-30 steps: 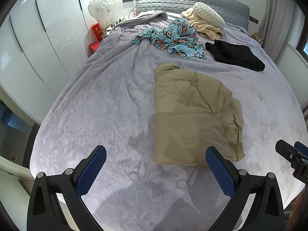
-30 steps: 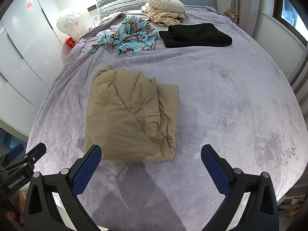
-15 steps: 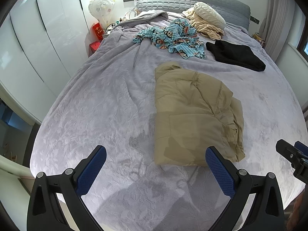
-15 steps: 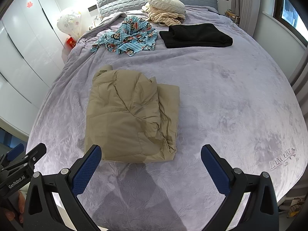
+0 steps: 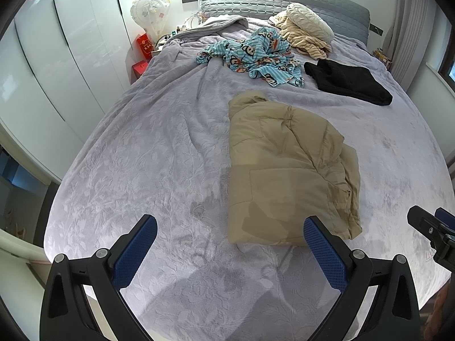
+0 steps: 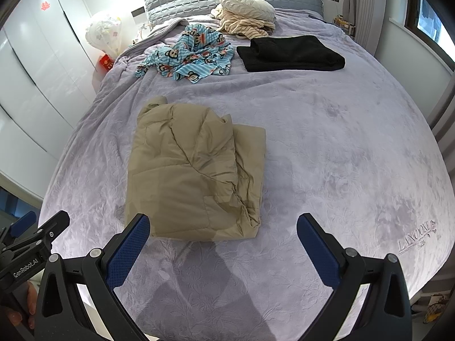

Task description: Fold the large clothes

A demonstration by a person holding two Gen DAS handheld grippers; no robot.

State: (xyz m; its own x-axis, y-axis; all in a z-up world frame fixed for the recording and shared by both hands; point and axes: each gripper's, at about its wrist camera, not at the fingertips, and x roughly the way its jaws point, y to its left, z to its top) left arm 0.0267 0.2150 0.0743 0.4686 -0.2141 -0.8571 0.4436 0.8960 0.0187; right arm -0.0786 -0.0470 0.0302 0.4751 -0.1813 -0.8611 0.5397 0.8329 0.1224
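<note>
A tan padded jacket (image 5: pixel 287 170) lies folded into a rough rectangle on the lilac bedspread (image 5: pixel 148 170); it also shows in the right wrist view (image 6: pixel 193 176). My left gripper (image 5: pixel 230 233) is open and empty, held above the foot of the bed just short of the jacket's near edge. My right gripper (image 6: pixel 223 230) is open and empty, also just short of the jacket's near edge. The tip of each gripper shows at the edge of the other's view.
Further up the bed lie a blue monkey-print garment (image 6: pixel 190 56), a folded black garment (image 6: pixel 290 54) and a cream striped pile with a pillow (image 6: pixel 247 14) by the grey headboard. White wardrobes (image 5: pixel 51 65) stand on the left, a window wall on the right.
</note>
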